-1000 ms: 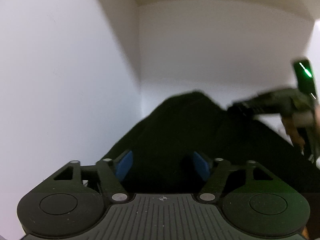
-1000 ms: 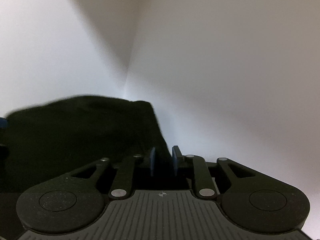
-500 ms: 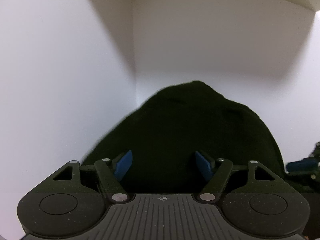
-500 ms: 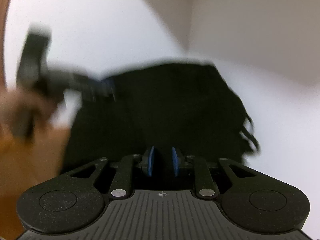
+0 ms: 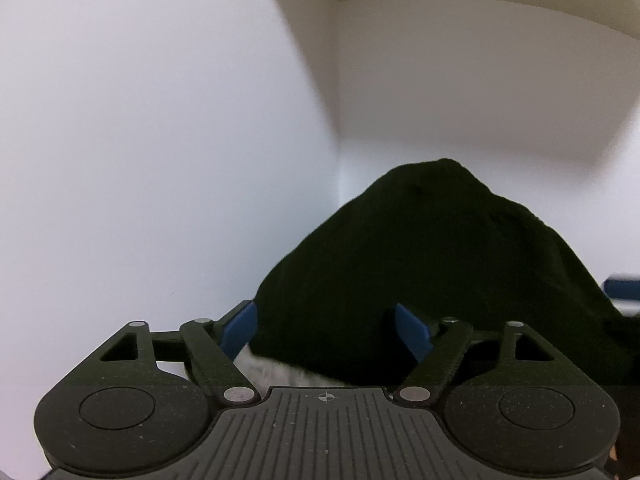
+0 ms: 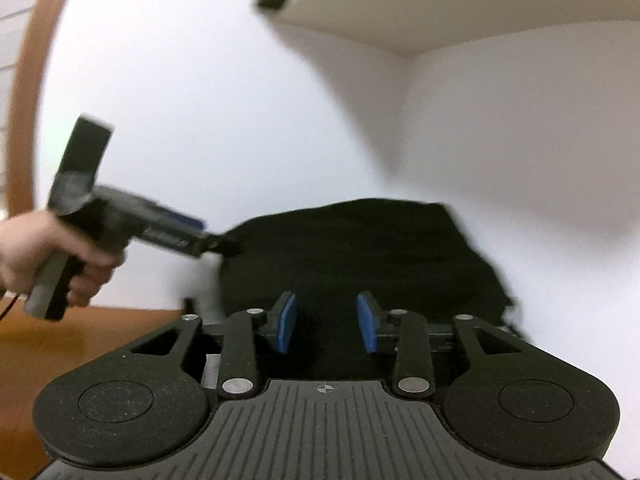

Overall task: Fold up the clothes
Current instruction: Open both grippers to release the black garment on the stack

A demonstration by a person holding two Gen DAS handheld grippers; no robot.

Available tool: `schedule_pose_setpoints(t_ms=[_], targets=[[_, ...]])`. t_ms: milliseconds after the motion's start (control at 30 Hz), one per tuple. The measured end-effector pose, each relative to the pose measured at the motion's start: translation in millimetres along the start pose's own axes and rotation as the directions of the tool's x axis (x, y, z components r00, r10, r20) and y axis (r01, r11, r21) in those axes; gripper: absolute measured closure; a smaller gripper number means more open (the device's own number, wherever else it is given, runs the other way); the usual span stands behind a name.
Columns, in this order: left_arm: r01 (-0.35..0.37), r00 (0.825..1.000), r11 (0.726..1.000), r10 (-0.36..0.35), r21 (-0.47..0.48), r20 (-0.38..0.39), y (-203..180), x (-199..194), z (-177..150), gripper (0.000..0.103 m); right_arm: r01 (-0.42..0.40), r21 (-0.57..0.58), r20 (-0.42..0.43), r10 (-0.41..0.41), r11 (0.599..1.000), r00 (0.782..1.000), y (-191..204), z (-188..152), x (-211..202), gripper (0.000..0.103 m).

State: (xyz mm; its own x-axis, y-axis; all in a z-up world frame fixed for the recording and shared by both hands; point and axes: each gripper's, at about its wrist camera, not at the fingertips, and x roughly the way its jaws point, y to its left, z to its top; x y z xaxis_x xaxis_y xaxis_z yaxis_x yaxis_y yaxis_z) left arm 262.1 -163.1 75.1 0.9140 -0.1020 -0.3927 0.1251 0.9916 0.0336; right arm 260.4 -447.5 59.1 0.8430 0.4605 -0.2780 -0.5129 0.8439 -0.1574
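A black garment (image 6: 360, 256) lies as a compact, rounded bundle deep in a white compartment (image 5: 160, 120), close to the rear corner where the side and back walls meet; in the left wrist view the same garment (image 5: 420, 272) rises as a dark mound against that corner. We judge it already gathered into a folded-looking block set on the compartment floor — whether further folds or other clothes remain, these views do not settle. The right gripper (image 6: 326, 328) stands just before the near edge of the bundle with its jaws parted and nothing between the blue pads (image 6: 286, 326). The left gripper (image 5: 326, 328) likewise has its jaws spread wide on either side of the cloth's near edge, not pinching it; seen from the right wrist camera, the left gripper (image 6: 224, 245), held in a hand (image 6: 44, 256), touches or nearly touches the bundle's left edge. The cloth reads as matte, soft, light-absorbing fabric with a slightly ragged right edge; the walls are smooth and white — the wooden surface (image 6: 80, 352) at lower left is glossy brown.
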Motion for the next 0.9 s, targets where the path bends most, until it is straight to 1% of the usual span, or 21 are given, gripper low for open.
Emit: schedule_pose_setpoints(t_ms=[33, 133, 167, 200, 233, 300, 367, 400, 467, 533, 567, 600, 633, 667, 700, 733, 767, 800, 900], targets=[[0.003, 1.0, 1.0, -0.003, -0.001, -0.002, 1, -8, -2, 0.021, -0.012, -0.012, 0.0, 0.012, 1.0, 1.0, 6, 0, 2, 0.068], [0.011, 1.0, 1.0, -0.012, -0.005, -0.008, 4, -32, -7, 0.015, 0.011, -0.057, -0.037, -0.013, 0.998, 0.999, 8, -21, 10, 0.068], [0.014, 1.0, 1.0, -0.014, -0.007, -0.01, 5, -40, -9, 0.014, 0.015, -0.048, -0.042, -0.017, 0.999, 0.999, 7, -24, 9, 0.067], [0.017, 1.0, 1.0, -0.017, -0.009, -0.012, 6, -47, -11, 0.008, 0.021, -0.03, -0.044, -0.022, 0.999, 0.999, 6, -25, 7, 0.065], [0.018, 1.0, 1.0, -0.018, -0.014, -0.013, 8, -53, -12, 0.001, 0.026, -0.012, -0.047, -0.026, 1.0, 0.999, 4, -26, 5, 0.064], [0.02, 1.0, 1.0, -0.02, -0.024, -0.014, 9, -59, -14, 0.0, 0.054, -0.011, -0.047, -0.054, 0.998, 0.997, 6, -24, 4, 0.061], [0.022, 1.0, 0.999, -0.022, -0.034, -0.014, 7, -62, -14, 0.0, 0.077, -0.015, -0.024, -0.077, 0.997, 0.997, 12, -20, -6, 0.059], [0.022, 1.0, 0.999, -0.023, -0.039, -0.013, 7, -64, -14, 0.0, 0.075, -0.014, -0.013, -0.075, 0.997, 0.997, 16, -17, -9, 0.056], [0.024, 1.0, 0.999, -0.025, -0.048, -0.013, 5, -67, -14, 0.0, 0.057, -0.005, 0.006, -0.057, 0.998, 0.998, 23, -11, -11, 0.056], [0.025, 1.0, 0.998, -0.026, -0.058, -0.014, 4, -71, -15, 0.0, 0.029, -0.001, 0.006, -0.029, 1.0, 1.0, 32, -9, -12, 0.056], [0.025, 0.999, 0.998, -0.026, -0.062, -0.019, 3, -76, -18, 0.0, 0.028, 0.002, 0.004, -0.028, 1.0, 1.0, 44, -12, -33, 0.056], [0.025, 0.999, 0.997, -0.027, -0.067, -0.027, 4, -83, -21, 0.0, 0.027, 0.01, -0.004, -0.027, 1.0, 1.0, 52, -15, -44, 0.056], [0.025, 0.999, 0.997, -0.028, -0.073, -0.038, 5, -91, -24, 0.0, 0.024, 0.019, -0.014, -0.024, 1.0, 1.0, 57, -16, -44, 0.055], [0.025, 0.998, 0.996, -0.029, -0.08, -0.048, 7, -99, -27, 0.0, 0.022, 0.029, -0.025, -0.021, 0.999, 0.999, 63, -17, -45, 0.05], [0.024, 0.998, 0.996, -0.029, -0.085, -0.057, 8, -106, -30, 0.0, 0.021, 0.041, -0.036, -0.019, 0.999, 0.999, 69, -19, -48, 0.042], [0.021, 0.998, 0.996, -0.027, -0.086, -0.062, 8, -112, -35, 0.0, 0.02, 0.054, -0.047, -0.018, 0.998, 0.999, 76, -21, -51, 0.038], [0.018, 0.997, 0.996, -0.024, -0.088, -0.067, 9, -118, -40, 0.0, 0.018, 0.062, -0.054, -0.015, 0.998, 0.998, 84, -22, -54, 0.029], [0.016, 0.997, 0.996, -0.022, -0.089, -0.072, 9, -124, -44, 0.0, 0.016, 0.073, -0.06, -0.011, 0.997, 0.998, 91, -23, -57, 0.022], [0.014, 0.996, 0.995, -0.022, -0.095, -0.085, 10, -139, -60, 0.0, 0.004, 0.118, -0.093, 0.008, 0.993, 0.996, 112, -26, -62, 0.013]])
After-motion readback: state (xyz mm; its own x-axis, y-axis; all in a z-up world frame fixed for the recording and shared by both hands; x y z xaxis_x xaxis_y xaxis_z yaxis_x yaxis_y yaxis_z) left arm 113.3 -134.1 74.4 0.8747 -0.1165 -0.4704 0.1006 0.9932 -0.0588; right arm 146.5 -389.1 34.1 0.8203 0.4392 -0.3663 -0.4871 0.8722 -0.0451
